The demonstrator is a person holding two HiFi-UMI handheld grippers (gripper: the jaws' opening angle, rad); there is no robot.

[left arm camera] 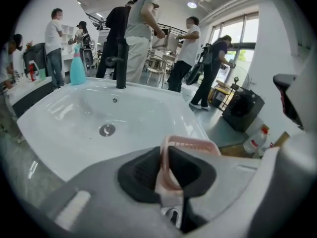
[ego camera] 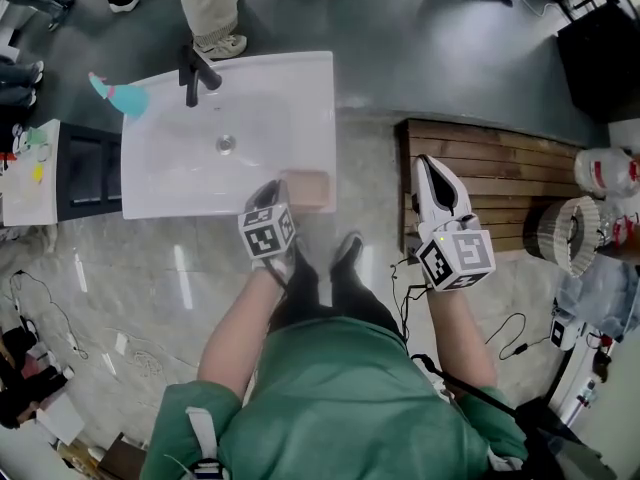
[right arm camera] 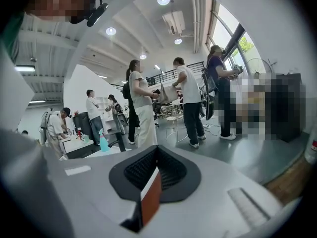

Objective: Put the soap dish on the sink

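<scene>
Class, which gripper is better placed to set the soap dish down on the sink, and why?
Left. The left gripper is shut on the soap dish at the front corner of the sink. The right gripper, shut and empty, hangs over the wooden platform beside it.

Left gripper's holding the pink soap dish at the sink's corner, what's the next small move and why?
Probably ease the left gripper down a touch before letting go. Its jaws are shut on the near wall of the soap dish, which is over the near right corner of the sink; whether it rests there is unclear.
</scene>
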